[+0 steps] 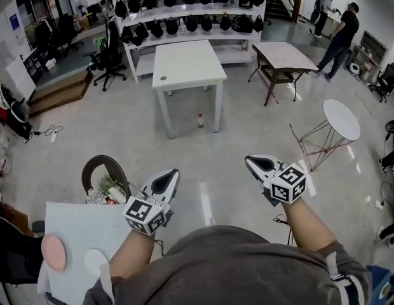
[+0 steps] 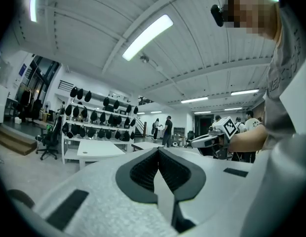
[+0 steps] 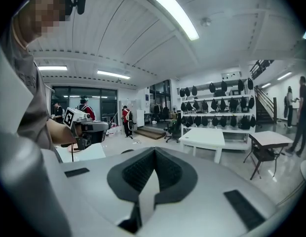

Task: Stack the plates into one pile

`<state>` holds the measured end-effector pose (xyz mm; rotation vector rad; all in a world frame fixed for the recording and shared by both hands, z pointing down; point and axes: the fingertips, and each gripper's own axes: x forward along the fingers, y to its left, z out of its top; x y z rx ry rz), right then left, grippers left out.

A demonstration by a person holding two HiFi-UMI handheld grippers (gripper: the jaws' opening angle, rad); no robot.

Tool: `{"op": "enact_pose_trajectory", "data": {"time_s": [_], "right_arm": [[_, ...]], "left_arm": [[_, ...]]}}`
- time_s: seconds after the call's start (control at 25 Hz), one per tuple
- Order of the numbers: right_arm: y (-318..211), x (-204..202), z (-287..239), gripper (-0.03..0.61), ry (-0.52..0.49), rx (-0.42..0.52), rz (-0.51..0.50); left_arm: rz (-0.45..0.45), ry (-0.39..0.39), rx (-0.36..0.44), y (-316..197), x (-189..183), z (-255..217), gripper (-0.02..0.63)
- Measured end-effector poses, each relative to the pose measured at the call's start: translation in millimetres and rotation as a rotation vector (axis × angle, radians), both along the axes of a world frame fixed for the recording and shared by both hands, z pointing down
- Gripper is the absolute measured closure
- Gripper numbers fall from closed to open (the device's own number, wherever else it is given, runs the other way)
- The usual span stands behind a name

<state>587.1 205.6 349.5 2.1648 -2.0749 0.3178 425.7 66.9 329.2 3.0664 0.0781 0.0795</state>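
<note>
Grippers held level over the workshop floor, with stacking not yet begun. The left gripper (image 1: 165,182) and the right gripper (image 1: 259,164) both point out at the open room. Each has its jaws pressed together on nothing, as each gripper's own view confirms (the pads meet at the tip with no gap).

The task's things lie well off to the person's lower left. A pink plate (image 1: 54,251) and a white plate (image 1: 95,261) rest near each other but apart on a pale table (image 1: 79,218), behind and below the left gripper.

To do this step well, the person would likely need to turn left and bring the grippers down toward the table, spreading the jaws before they arrive. A grip on one plate's rim looks the safest hold, since a flat plate offers little else to pinch. The other gripper could steady the second plate. The lifted plate should be centred over the other and let go low, so it does not slide off. The pink plate sits close to the table's edge, which calls for care.
</note>
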Motion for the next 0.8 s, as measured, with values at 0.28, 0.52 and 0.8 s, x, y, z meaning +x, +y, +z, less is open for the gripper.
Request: {"op": "enact_pose_trajectory", "data": {"time_s": [0.28,0.52,0.8], "right_arm": [[-5,0,4,0.588,0.004,-0.003,-0.013],[-4,-5,-7,0.588,0.009,-0.011,-0.021],[-9,-1,0,0.588,0.011,-0.002,-0.025]], "left_arm": [[-0.005,0.002,0.001,-2,-2,4,0.607],[-0.004,0.002,0.000,1,-5,-8,0.607],[-0.006,0.010,0.006,-4,-2,0,0.607]]}}
